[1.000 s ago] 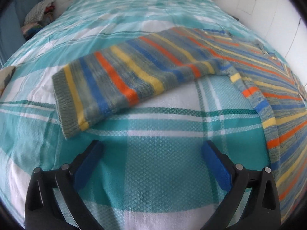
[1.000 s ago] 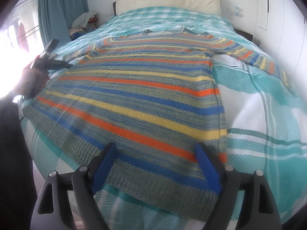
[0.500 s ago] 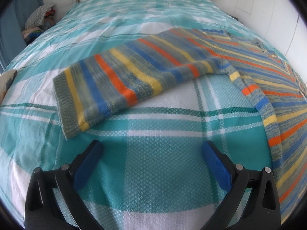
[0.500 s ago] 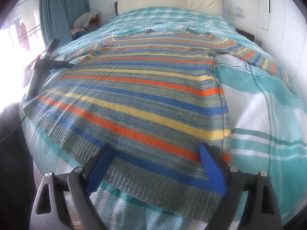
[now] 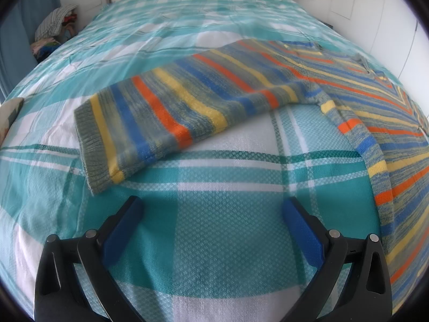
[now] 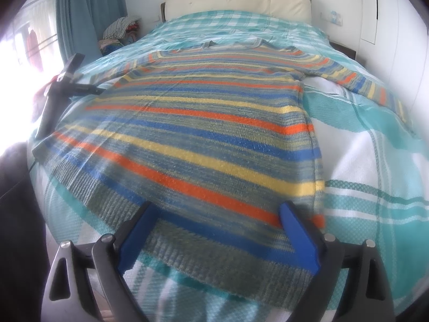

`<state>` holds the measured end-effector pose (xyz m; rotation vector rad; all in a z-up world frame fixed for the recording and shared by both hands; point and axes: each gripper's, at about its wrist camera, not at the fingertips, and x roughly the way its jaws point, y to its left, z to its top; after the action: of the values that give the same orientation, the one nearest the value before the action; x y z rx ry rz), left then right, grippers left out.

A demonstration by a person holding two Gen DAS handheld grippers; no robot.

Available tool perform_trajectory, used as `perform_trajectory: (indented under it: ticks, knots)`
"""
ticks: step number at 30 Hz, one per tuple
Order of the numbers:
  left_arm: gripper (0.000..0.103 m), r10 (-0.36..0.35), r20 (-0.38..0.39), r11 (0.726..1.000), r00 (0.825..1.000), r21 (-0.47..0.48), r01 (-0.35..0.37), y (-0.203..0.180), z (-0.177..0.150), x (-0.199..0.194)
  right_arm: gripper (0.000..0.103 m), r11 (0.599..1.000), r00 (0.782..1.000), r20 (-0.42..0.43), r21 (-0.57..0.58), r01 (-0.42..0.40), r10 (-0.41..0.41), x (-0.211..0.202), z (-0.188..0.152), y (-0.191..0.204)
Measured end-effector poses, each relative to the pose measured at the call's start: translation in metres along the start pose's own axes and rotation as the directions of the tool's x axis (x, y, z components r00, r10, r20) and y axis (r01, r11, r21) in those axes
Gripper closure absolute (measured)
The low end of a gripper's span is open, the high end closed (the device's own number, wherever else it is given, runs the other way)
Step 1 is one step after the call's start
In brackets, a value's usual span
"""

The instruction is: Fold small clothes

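Observation:
A striped knit sweater [image 6: 203,123] in grey, blue, orange and yellow lies flat on the bed, hem toward me, neck toward the headboard. In the left wrist view its left sleeve [image 5: 171,107] stretches out sideways, cuff [image 5: 91,145] at the left. My left gripper [image 5: 211,214] is open and empty over bare bedspread, just short of the sleeve. My right gripper [image 6: 217,220] is open and empty, its blue fingers [image 6: 139,230] hovering over the sweater's hem [image 6: 214,263]. The left gripper also shows in the right wrist view [image 6: 61,86], beside the sweater's left edge.
The bed carries a teal and white checked bedspread [image 5: 214,255]. A cream headboard [image 6: 236,2] stands at the far end. A pile of clothes [image 6: 120,32] sits by the teal curtain [image 6: 88,13] at the left. White wall panels [image 6: 388,40] run along the right.
My right gripper has moved forward a little over the hem. My left gripper has shifted slightly, with the sleeve cuff now nearer its fingers. Both stay open.

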<state>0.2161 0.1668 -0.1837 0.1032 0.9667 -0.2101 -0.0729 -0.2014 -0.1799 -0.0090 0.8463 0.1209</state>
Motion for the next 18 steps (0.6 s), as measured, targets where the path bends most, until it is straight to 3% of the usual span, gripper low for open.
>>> perform_trajectory:
  ticks: [18]
  knots:
    - [0.0, 0.0, 0.0, 1.0, 1.0, 0.0, 0.0, 0.0002, 0.0001, 0.0001, 0.007, 1.0, 1.0, -0.002, -0.008, 0.005, -0.005, 0.0012, 0.0002, 0.0027]
